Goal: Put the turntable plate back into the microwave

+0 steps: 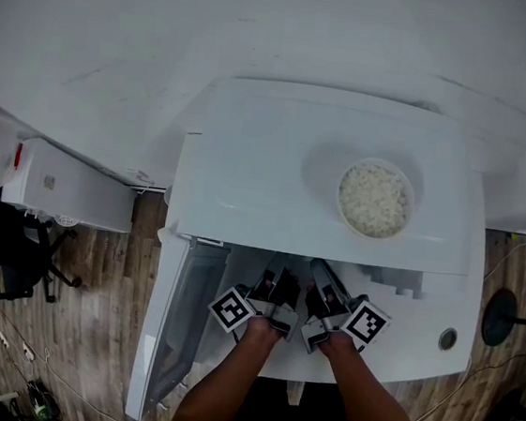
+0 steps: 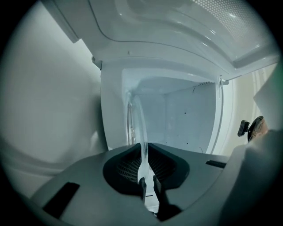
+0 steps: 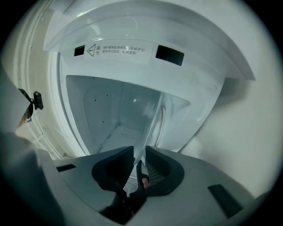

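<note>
The clear glass turntable plate [image 2: 140,128] shows edge-on in both gripper views and reaches into the white microwave cavity [image 2: 185,119]. My left gripper [image 2: 148,183] is shut on its near rim. The right gripper [image 3: 138,170] has the same plate [image 3: 150,128] pinched between its pads, with the cavity [image 3: 106,114] behind it. In the head view both grippers, left [image 1: 272,280] and right [image 1: 321,282], point side by side into the mouth of the microwave [image 1: 278,159], whose top hides the plate. The door [image 1: 173,317] hangs open at the left.
A white bowl of rice [image 1: 375,200] stands on top of the microwave at the right. A white box-like unit [image 1: 58,186] and a black office chair [image 1: 22,253] sit at the left on the wooden floor. A round black stand base [image 1: 501,317] is at the right.
</note>
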